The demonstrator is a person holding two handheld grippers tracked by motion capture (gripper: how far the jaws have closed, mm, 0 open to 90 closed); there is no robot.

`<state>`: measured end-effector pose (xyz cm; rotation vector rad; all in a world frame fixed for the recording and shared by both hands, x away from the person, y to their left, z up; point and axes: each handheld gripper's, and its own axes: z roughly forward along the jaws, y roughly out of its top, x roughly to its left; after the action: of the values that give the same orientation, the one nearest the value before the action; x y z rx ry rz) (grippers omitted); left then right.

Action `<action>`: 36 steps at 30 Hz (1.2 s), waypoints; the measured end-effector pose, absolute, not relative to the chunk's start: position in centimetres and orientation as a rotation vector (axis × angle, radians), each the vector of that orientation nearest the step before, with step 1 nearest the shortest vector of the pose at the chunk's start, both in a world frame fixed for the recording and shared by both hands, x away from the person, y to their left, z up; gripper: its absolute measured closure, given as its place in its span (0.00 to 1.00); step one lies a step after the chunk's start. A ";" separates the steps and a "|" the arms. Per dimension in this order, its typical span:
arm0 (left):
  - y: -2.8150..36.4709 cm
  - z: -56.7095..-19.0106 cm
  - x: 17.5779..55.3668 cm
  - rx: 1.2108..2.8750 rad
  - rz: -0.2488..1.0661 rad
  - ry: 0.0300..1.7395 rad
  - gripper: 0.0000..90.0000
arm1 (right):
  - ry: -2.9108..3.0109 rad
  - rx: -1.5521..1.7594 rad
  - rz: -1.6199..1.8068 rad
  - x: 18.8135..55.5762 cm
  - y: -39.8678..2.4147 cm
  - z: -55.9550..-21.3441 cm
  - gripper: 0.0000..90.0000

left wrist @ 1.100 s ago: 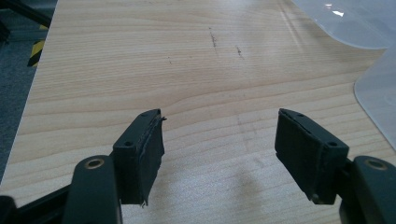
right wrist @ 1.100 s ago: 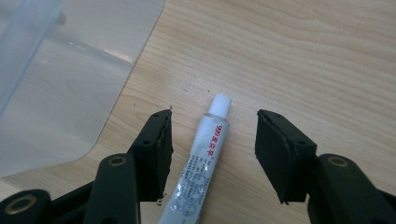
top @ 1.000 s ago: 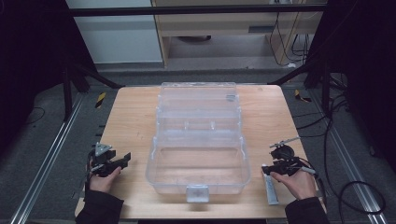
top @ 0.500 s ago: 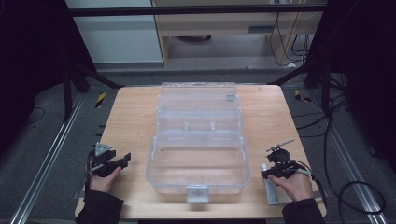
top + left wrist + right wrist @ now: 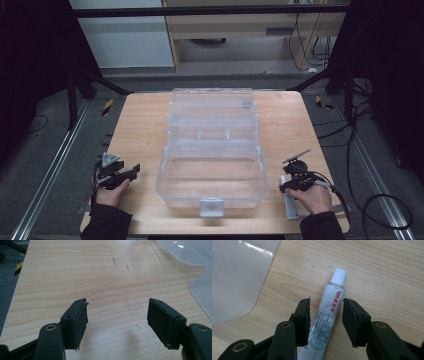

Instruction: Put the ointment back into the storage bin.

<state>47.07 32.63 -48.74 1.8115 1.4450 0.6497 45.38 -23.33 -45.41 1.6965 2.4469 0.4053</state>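
At the near right edge of the worktop (image 5: 140,130), the right gripper (image 5: 325,320) is lowered over a white tube (image 5: 329,315) lying flat on the wood, its fingers (image 5: 303,320) spread to either side of the tube and not closed on it. At the near left, the left gripper (image 5: 117,320) hovers over bare wood with its fingers (image 5: 75,320) released. Between and beyond them stands an open clear plastic box (image 5: 212,150), its lid laid back toward the far edge.
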 end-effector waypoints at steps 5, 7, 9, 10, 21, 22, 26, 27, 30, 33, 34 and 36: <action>32.6 -48.7 47.1 1.812 0.650 1.445 0.36 | 2.451 1.710 0.383 45.5 -23.2 -45.6 0.67; 32.6 -48.7 47.1 1.812 0.649 1.445 0.36 | 2.455 1.712 0.366 45.6 -23.1 -45.7 0.68; 32.6 -48.7 47.1 1.813 0.649 1.445 0.36 | 2.457 1.709 0.361 45.7 -23.0 -45.8 0.69; 32.6 -48.7 47.1 1.813 0.648 1.445 0.36 | 2.457 1.709 0.361 45.7 -23.0 -45.8 0.69; 32.6 -48.7 47.1 1.814 0.647 1.444 0.36 | 2.481 1.700 0.322 45.9 -22.7 -46.3 0.74; 32.6 -48.7 47.1 1.814 0.647 1.444 0.36 | 2.489 1.691 0.314 45.9 -22.7 -46.3 0.75; 32.6 -48.7 47.1 1.815 0.647 1.443 0.36 | 2.499 1.689 0.300 46.1 -22.5 -46.5 0.77; 32.6 -48.7 47.1 1.815 0.646 1.443 0.36 | 2.501 1.685 0.298 46.1 -22.5 -46.6 0.77; 32.6 -48.7 47.1 1.815 0.647 1.444 0.36 | 2.503 1.683 0.297 46.1 -22.5 -46.6 0.77; 32.6 -48.7 47.1 1.814 0.647 1.444 0.36 | 2.507 1.692 0.295 46.2 -22.5 -46.5 0.78; 32.6 -48.7 47.1 1.814 0.647 1.444 0.36 | 2.507 1.692 0.295 46.2 -22.5 -46.5 0.78; 32.6 -48.7 47.1 1.815 0.647 1.444 0.36 | 2.511 1.684 0.299 46.2 -22.5 -46.4 0.78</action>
<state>47.09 32.63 -48.74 1.8150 1.4441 0.6474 46.21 -22.54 -46.37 1.6835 2.5113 0.2992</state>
